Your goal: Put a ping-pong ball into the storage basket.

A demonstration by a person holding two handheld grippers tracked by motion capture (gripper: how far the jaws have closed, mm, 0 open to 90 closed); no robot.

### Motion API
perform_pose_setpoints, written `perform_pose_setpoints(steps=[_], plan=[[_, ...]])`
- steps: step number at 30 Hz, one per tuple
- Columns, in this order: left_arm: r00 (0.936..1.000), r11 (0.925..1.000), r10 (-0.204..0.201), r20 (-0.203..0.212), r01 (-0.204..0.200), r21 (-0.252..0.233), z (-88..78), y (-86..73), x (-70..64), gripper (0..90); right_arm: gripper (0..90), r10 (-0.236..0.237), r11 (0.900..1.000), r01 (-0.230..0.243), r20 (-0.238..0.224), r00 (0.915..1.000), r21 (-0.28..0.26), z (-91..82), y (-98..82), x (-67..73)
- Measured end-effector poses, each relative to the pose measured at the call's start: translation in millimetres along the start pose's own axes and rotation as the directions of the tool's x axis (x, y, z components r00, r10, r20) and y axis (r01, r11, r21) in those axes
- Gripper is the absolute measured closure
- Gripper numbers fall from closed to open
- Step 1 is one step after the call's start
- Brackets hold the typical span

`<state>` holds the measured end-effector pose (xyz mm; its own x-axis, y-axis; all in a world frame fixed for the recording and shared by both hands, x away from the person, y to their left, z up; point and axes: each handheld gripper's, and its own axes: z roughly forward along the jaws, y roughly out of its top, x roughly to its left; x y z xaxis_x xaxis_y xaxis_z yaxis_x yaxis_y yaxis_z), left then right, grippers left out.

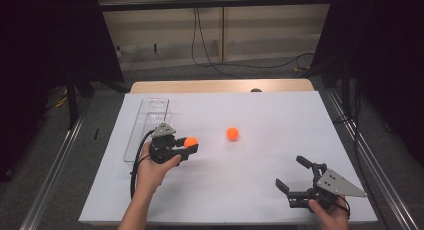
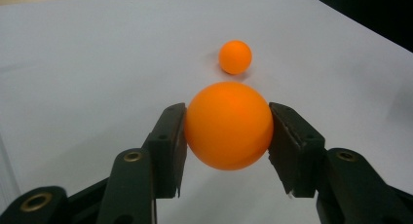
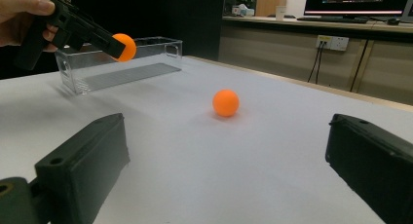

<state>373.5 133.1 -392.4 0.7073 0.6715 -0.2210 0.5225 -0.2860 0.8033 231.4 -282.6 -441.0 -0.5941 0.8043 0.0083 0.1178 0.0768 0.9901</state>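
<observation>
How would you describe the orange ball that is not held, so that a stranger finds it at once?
Start from the white table sheet and find its middle. There a small orange ball lies alone on the bare sheet. Its twin orange ball is clamped in the left gripper, near the clear plastic bin.

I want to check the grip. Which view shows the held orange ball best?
The left gripper view: the held ball is large, pinched between both pads. The high view shows it small at the left gripper; the right gripper view shows it distant, partly covered.
</observation>
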Motion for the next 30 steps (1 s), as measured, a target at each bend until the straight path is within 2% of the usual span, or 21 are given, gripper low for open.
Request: perform_pose_setpoints(steps=[30], plan=[[0.9984,0.9999,-0.009,-0.055,0.009,-0.008,-10.6,0.8,10.4,50.8,1.2,-0.006,1.0,0.006,0.001,1.0,-0.001,-0.8,0.2,-0.4]])
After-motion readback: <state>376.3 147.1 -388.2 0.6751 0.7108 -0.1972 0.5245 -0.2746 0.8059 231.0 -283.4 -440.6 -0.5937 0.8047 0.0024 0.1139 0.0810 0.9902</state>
